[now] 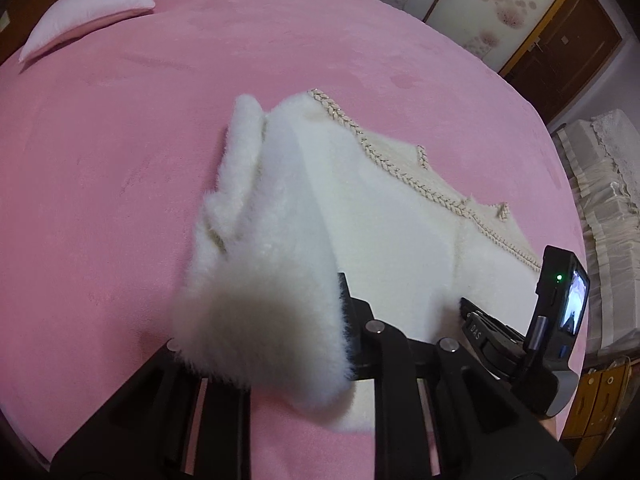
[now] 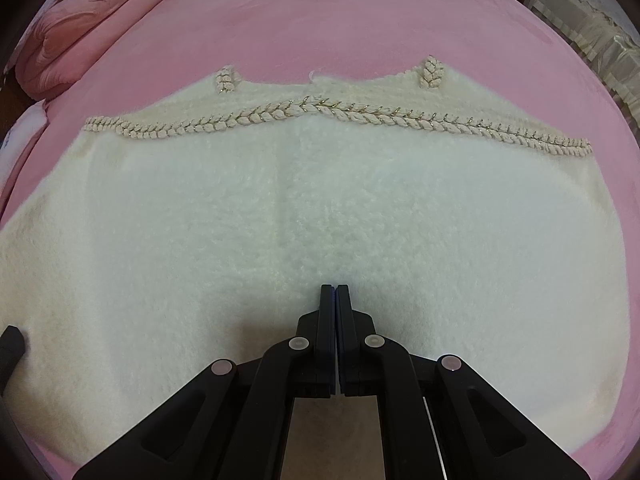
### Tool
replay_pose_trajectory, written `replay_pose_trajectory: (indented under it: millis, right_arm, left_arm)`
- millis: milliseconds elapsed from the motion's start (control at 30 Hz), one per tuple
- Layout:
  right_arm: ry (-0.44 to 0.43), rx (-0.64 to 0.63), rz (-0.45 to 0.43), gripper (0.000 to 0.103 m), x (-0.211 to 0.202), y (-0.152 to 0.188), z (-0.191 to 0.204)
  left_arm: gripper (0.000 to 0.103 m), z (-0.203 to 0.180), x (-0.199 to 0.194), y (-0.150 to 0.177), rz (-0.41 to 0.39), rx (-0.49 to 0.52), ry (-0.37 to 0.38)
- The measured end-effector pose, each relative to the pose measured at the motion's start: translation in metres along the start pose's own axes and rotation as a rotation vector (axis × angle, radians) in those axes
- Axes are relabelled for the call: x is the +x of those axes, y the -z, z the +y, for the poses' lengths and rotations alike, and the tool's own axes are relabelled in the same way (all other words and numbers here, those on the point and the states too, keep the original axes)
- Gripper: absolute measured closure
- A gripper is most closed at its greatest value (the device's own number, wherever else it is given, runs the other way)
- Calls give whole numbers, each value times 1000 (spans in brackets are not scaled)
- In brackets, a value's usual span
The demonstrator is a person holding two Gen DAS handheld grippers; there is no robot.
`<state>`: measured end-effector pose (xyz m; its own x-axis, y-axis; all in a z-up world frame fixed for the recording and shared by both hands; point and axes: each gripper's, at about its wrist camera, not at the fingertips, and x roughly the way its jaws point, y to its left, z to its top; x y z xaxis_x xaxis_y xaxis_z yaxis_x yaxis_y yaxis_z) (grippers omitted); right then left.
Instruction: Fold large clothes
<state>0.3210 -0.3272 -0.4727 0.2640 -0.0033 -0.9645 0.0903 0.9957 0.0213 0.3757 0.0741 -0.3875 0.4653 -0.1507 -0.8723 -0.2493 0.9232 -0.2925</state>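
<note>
A white fluffy garment [image 2: 320, 208] with a braided cream trim [image 2: 320, 114] lies spread on the pink bed [image 2: 340, 20]. My right gripper [image 2: 335, 292] is shut and empty, its tips over the garment's middle. In the left wrist view my left gripper [image 1: 340, 292] is shut on a furry sleeve [image 1: 260, 240] of the garment and holds it lifted and folded over the body [image 1: 400, 220]. The left finger is hidden by the fur. The right gripper's body [image 1: 560, 312] shows at the right of that view.
Pink pillows [image 1: 92, 8] lie at the bed's far left, and a rolled pink quilt [image 2: 72, 32] too. A wardrobe with flowered doors [image 1: 480, 8] and a covered cream sofa [image 1: 600, 200] stand beyond the bed's right edge.
</note>
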Motion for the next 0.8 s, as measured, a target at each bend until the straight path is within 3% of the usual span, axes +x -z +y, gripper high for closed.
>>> replay_pose_trajectory:
  millis: [167,467,800]
  right_arm:
    - [-21,33,-43,100,-4,10,-13]
    - [-95,111,-48,100,-9,14,-26]
    - [-343,213,-27,101,-5,22,-64]
  left_arm:
    - [88,5,-7,0,10,-8,45]
    - [88,0,-11,3,1,28,33]
    - [89,-58,-58,21,-99,164,-6]
